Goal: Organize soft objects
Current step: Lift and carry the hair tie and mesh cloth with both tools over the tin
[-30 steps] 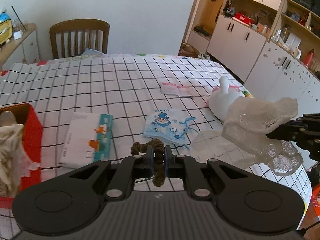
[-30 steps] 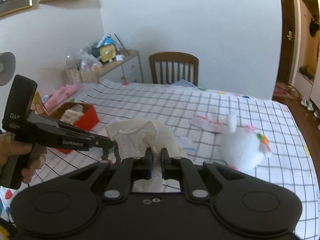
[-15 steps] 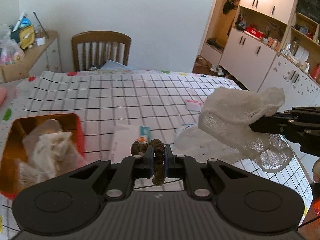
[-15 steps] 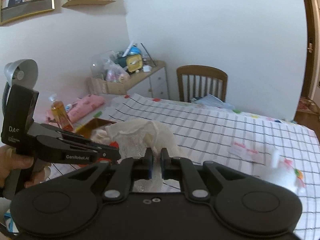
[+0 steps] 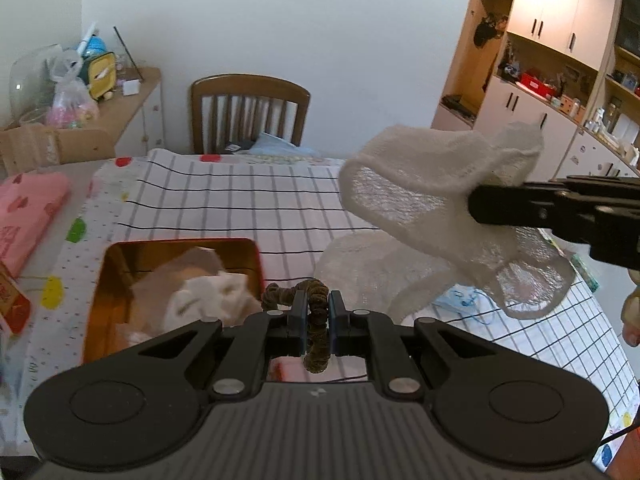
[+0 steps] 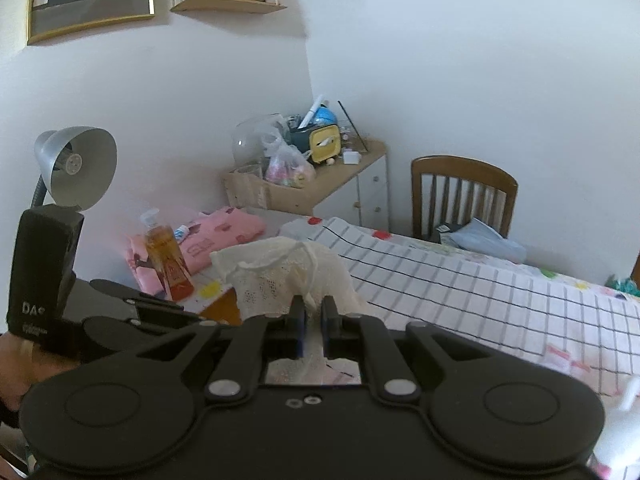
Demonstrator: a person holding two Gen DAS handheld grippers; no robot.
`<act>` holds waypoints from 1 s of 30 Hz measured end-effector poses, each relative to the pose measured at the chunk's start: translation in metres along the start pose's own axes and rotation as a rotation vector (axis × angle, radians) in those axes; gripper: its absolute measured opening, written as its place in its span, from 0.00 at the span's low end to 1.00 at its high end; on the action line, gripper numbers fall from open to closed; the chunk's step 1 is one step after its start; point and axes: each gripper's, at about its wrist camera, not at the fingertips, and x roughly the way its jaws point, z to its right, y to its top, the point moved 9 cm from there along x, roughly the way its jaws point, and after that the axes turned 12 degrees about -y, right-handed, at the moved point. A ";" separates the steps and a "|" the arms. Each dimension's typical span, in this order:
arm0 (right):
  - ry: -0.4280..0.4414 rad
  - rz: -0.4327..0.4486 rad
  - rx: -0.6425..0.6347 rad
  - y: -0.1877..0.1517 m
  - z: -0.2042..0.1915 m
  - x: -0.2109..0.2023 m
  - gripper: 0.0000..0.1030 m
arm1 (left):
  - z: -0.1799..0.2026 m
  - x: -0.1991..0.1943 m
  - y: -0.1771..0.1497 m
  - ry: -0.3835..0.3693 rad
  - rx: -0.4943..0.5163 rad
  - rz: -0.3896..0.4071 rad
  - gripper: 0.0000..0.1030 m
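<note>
My left gripper (image 5: 317,307) is shut on a brown hair scrunchie (image 5: 312,320), held above the near right corner of a red box (image 5: 256,256) that holds pale cloths (image 5: 200,300). My right gripper (image 6: 312,312) is shut on a cream lace cloth (image 6: 280,276); in the left wrist view that cloth (image 5: 432,208) hangs in the air right of the box, above the checked tablecloth (image 5: 240,208). The left gripper's body (image 6: 100,312) shows at the left of the right wrist view.
A wooden chair (image 5: 248,112) stands at the table's far side. A pink packet (image 5: 28,208) and an orange bottle (image 6: 166,260) lie at the left. A desk lamp (image 6: 76,164) stands left. A blue mask (image 5: 460,300) lies under the cloth. Cabinets (image 5: 560,80) fill the right.
Both grippers have swung left across the table with their loads. The red box has come nearer, under the left gripper. The plush toy and tissue pack have left the view.
</note>
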 end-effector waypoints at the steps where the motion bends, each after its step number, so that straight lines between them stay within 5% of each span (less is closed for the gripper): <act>1: 0.004 -0.005 0.002 0.002 -0.005 0.005 0.07 | -0.005 -0.002 0.000 0.004 -0.003 0.001 0.10; 19: 0.057 -0.080 -0.003 0.014 -0.080 0.093 0.07 | -0.102 -0.020 -0.013 0.077 -0.068 -0.020 0.10; 30: -0.050 -0.190 -0.081 -0.006 -0.084 0.168 0.07 | -0.135 -0.005 -0.034 0.067 -0.127 -0.069 0.10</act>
